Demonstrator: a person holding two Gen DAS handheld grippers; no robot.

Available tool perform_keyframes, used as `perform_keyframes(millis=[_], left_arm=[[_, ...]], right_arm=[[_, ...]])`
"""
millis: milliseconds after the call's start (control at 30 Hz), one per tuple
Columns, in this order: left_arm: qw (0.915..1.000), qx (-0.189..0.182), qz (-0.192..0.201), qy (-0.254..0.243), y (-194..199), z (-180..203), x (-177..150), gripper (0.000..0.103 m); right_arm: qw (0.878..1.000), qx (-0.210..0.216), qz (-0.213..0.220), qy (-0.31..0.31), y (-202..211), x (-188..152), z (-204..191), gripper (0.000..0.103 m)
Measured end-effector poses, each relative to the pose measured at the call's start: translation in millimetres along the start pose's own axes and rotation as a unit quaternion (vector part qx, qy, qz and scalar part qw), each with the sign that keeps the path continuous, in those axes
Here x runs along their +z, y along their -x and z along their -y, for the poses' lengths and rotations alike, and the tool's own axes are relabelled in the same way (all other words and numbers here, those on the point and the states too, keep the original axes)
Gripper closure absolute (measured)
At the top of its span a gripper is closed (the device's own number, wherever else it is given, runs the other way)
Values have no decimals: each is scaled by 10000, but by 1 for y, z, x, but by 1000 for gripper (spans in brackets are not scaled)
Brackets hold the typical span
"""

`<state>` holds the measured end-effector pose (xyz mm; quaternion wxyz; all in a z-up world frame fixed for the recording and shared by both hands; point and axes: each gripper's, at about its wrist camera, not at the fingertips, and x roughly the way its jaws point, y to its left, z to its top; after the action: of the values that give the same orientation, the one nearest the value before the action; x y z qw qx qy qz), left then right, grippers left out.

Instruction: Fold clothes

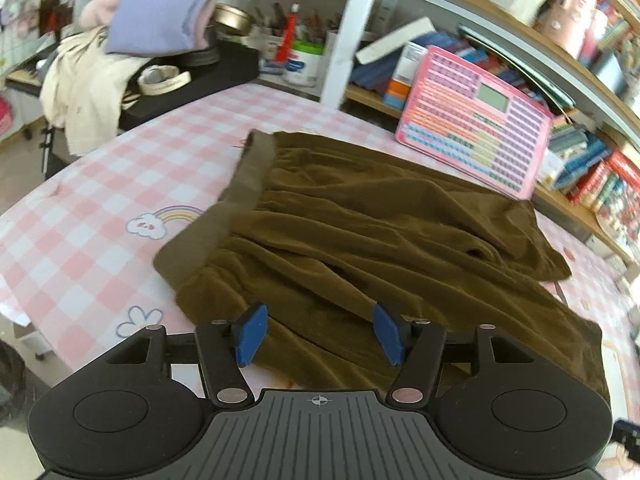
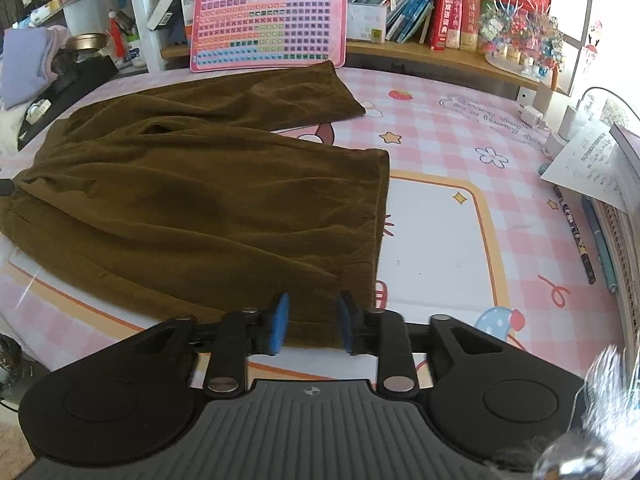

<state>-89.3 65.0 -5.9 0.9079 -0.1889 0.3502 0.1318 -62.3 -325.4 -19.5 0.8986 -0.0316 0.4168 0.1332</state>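
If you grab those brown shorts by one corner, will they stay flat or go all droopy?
Probably droopy: the brown shorts lie in soft wrinkles and folds, so they look floppy. They look velvety, so likely not slippery. Being thin cloth, they are probably light.

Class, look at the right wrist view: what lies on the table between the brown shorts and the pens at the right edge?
Nothing: bare patterned tablecloth separates the shorts from the pens in the right wrist view.
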Motion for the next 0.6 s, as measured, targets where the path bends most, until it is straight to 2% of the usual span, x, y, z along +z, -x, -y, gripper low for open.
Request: perform_keyframes(millis=[67, 333, 433, 600], left_arm=[[10000, -22, -1, 14, -1, -3, 3, 43], [9999, -87, -90, -42, -5, -26, 14, 43], [9999, -107, -114, 58, -2, -43, 13, 43], [9997, -94, -207, 47, -3, -70, 13, 43]], right_arm=[[10000, -32, 10, -37, 2, -1, -4, 64], [9995, -251, 51, -174, 6, -5, -34, 55], [9991, -384, 50, -146, 9, -7, -52, 45], [9986, -500, 76, -164, 14, -10, -81, 45]])
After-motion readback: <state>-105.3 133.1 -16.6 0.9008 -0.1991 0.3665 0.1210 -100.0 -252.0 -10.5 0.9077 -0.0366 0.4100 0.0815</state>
